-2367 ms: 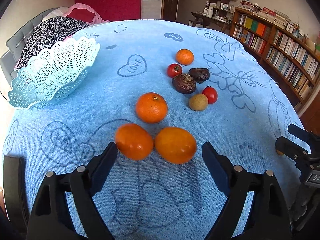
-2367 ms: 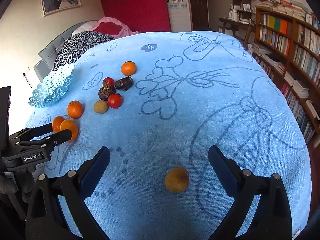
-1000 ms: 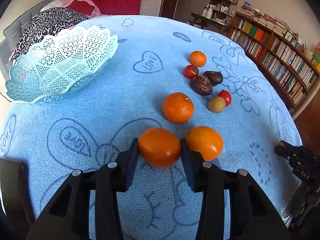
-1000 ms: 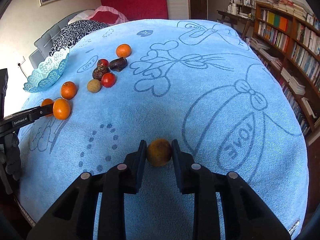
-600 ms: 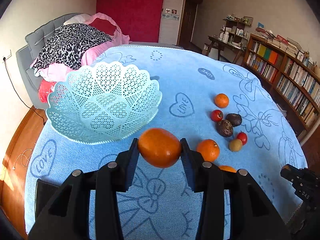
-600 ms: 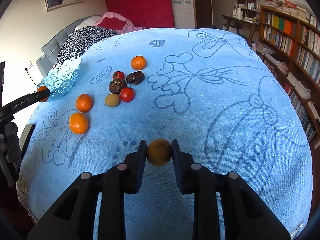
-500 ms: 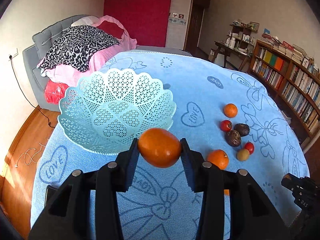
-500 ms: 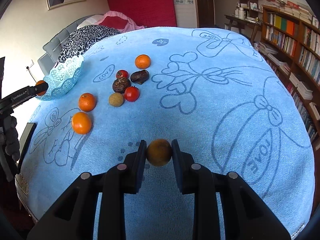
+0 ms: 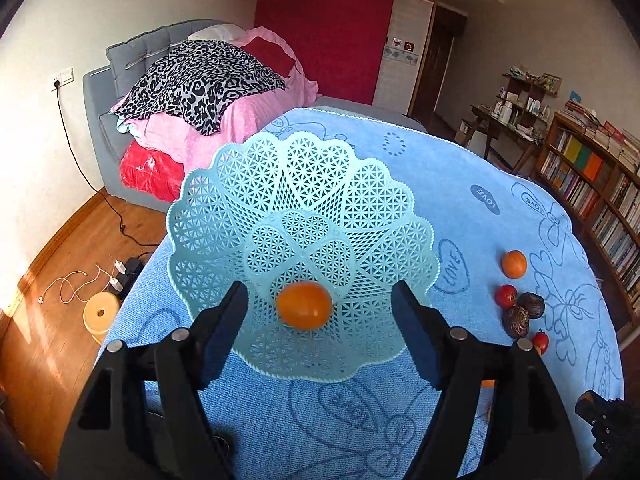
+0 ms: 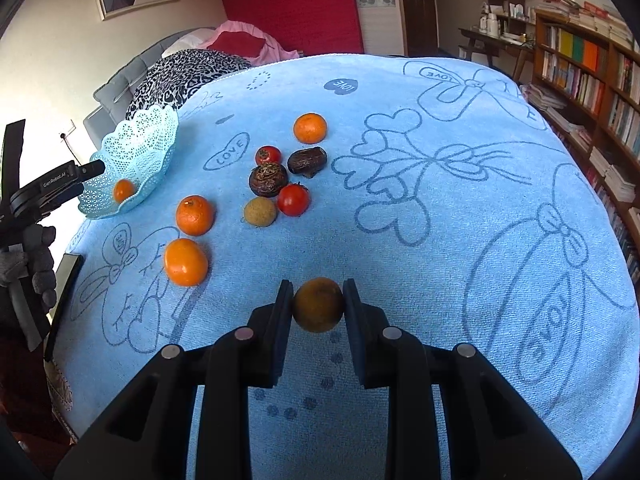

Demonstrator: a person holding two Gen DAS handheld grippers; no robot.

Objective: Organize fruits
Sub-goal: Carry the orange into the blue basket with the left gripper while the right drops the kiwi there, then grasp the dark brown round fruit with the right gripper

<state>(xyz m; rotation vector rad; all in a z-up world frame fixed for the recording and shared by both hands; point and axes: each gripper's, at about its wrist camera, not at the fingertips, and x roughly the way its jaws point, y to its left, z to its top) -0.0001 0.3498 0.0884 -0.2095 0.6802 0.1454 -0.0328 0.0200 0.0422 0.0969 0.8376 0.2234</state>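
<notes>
A leopard-print blanket [image 9: 204,76] lies on pink bedding [image 9: 256,116]; a bookshelf [image 10: 592,64] lines the wall.

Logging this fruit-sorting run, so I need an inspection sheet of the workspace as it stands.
Surface: blue towel with heart prints.
Job's things: orange inside the teal basket; brownish fruit held; three oranges, two tomatoes, two dark fruits and a tan fruit loose on the towel.
Clutter: dark flat device at the towel's edge.
Grippers: left gripper open over the basket; right gripper shut on the brownish fruit.
Cables: black cord from a wall socket, white cord on the floor.
Surroundings: bed, bookshelves, desk.
</notes>
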